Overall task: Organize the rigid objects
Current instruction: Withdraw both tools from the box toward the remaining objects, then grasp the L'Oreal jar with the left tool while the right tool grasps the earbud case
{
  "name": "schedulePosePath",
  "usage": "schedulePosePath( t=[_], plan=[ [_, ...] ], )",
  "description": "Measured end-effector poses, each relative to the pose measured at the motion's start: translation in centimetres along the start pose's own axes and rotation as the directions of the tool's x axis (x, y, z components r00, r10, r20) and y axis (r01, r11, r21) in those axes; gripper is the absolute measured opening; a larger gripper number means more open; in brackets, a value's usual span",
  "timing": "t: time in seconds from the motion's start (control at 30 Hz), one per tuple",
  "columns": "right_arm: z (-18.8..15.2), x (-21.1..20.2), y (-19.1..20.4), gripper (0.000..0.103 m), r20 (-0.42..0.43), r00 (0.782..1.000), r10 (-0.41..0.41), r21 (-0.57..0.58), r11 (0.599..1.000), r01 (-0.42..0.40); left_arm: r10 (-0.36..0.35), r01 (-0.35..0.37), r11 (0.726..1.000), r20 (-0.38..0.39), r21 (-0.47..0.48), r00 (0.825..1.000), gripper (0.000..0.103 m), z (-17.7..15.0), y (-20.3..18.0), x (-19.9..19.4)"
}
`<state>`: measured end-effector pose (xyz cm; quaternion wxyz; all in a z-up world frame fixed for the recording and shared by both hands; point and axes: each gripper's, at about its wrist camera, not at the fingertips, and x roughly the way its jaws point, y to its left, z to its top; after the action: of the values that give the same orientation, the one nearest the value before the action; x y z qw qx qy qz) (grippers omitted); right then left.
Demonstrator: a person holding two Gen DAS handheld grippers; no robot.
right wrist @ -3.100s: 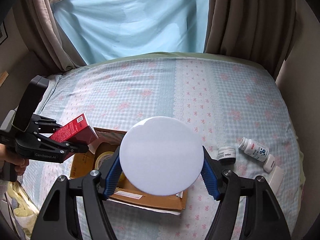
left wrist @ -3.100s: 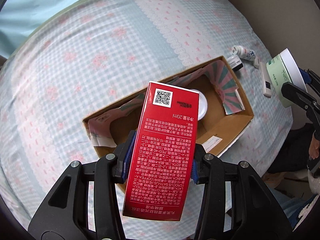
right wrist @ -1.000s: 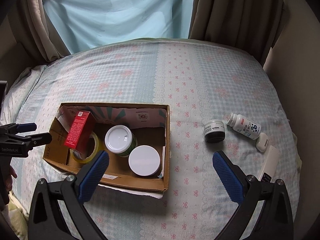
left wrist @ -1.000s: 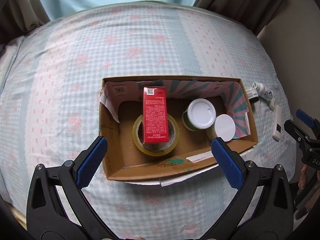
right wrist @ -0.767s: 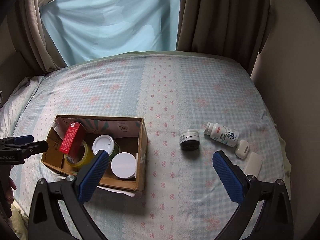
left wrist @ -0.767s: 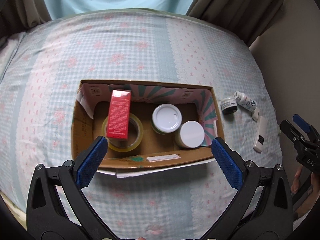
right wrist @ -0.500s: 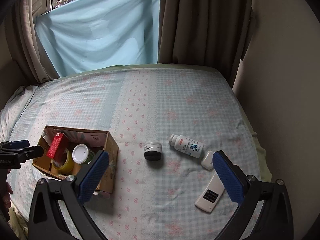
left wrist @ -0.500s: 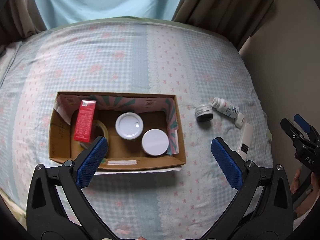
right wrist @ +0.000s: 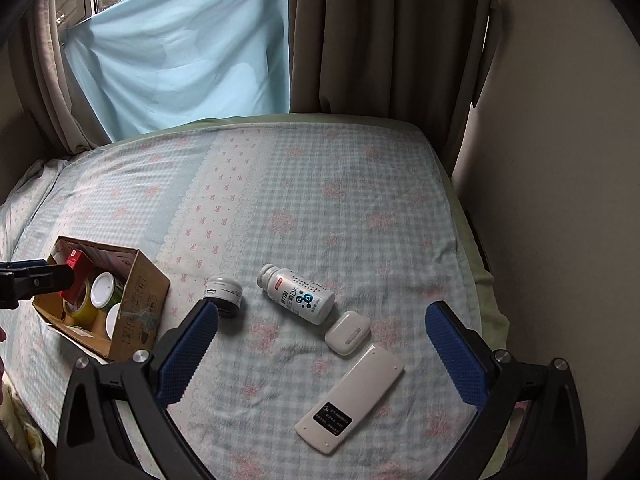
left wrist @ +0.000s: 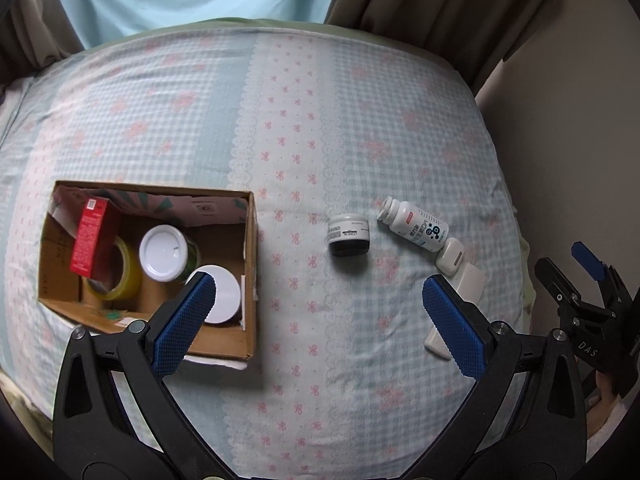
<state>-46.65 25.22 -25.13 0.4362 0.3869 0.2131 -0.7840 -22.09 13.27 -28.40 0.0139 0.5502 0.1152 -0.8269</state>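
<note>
The cardboard box [left wrist: 250, 280] sits on the bed [left wrist: 320, 100] at about 9 o'clock in the left wrist view. Inside it a red carton [left wrist: 90, 236] leans at the 9 o'clock end, its lower part resting on a yellow tape roll [left wrist: 124, 276]. Just beside these, toward 3 o'clock, stands a green jar with a white lid [left wrist: 164, 254], and a second white-lidded jar [left wrist: 222, 296] stands in the corner at 5 o'clock, partly hidden by a finger of the tongs.

Outside the box, toward 3 o'clock and well apart from it, a small dark jar with a grey lid [left wrist: 348, 235] stands upright. Near it at 2 o'clock a white pill bottle [left wrist: 416, 229] lies on its side, its cap pointing to 10 o'clock. A white earbud case [left wrist: 450, 257] touches the bottle's base, and a white remote [right wrist: 350, 398] lies just beside the case at 5 o'clock, label end nearest the right wrist camera.

The left tongs [left wrist: 318, 322] hang above the bed with jaws spread wide, grasping nothing, one finger over the box's near corner. The right tongs [right wrist: 322, 352] are likewise released and empty, spread above the bottle, case and remote.

Behind the bed hang brown curtains [right wrist: 380, 40] and a pale blue sheet [right wrist: 180, 52] over the window.
</note>
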Motion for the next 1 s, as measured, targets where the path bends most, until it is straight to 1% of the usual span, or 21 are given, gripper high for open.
schedulePosePath(
  t=[0.13, 0.2, 0.3, 0.43, 0.53, 0.7, 0.73, 0.8, 0.9, 0.97, 1.0],
  plan=[
    [-0.6, 2.5, -1.6, 0.103, -0.019, 1.000, 0.023, -0.037, 0.999, -0.023, 0.008, -0.008, 1.000, -0.033, 0.000, 0.999, 0.103, 0.9, -1.8, 3.6],
    [-1.1, 4.2, -2.2, 0.103, -0.035, 0.999, 0.037, -0.072, 0.997, -0.039, -0.021, 0.020, 1.000, -0.053, -0.015, 0.998, 0.103, 1.3, -2.6, 5.7],
    [-2.1, 7.0, -2.8, 0.103, -0.062, 0.997, 0.049, -0.147, 0.987, -0.058, -0.024, 0.023, 1.000, -0.089, -0.009, 0.996, 0.103, 1.9, -4.3, 9.3],
    [-3.7, 10.5, -3.6, 0.103, -0.094, 0.993, 0.075, -0.250, 0.963, -0.097, 0.023, -0.018, 0.999, -0.131, 0.039, 0.991, 0.103, 2.3, -6.1, 14.1],
    [-4.6, 12.6, -3.6, 0.103, -0.115, 0.990, 0.086, -0.340, 0.933, -0.121, 0.034, -0.028, 0.999, -0.156, 0.039, 0.987, 0.103, 2.3, -6.2, 17.0],
    [-6.0, 15.5, -3.5, 0.102, -0.147, 0.981, 0.128, -0.445, 0.877, -0.181, 0.024, -0.024, 1.000, -0.185, -0.002, 0.982, 0.103, 1.9, -5.4, 20.2],
    [-6.2, 16.0, -3.4, 0.099, -0.154, 0.979, 0.132, -0.461, 0.867, -0.189, 0.026, -0.029, 1.000, -0.192, -0.009, 0.981, 0.103, 1.8, -5.1, 20.7],
    [-6.6, 16.9, -3.4, 0.096, -0.169, 0.975, 0.143, -0.486, 0.849, -0.209, 0.027, -0.032, 0.999, -0.202, -0.023, 0.979, 0.103, 1.8, -4.8, 21.6],
    [-6.9, 17.8, -3.4, 0.095, -0.175, 0.972, 0.158, -0.507, 0.831, -0.226, 0.019, -0.028, 0.999, -0.212, -0.040, 0.977, 0.103, 1.7, -4.5, 22.6],
    [-7.0, 18.3, -3.4, 0.091, -0.181, 0.969, 0.166, -0.514, 0.824, -0.238, 0.026, -0.035, 0.999, -0.210, -0.036, 0.977, 0.102, 1.7, -4.6, 23.0],
    [-7.0, 18.5, -3.4, 0.086, -0.189, 0.967, 0.169, -0.515, 0.822, -0.244, 0.030, -0.038, 0.999, -0.210, -0.032, 0.977, 0.100, 1.7, -4.7, 23.2]
  ],
)
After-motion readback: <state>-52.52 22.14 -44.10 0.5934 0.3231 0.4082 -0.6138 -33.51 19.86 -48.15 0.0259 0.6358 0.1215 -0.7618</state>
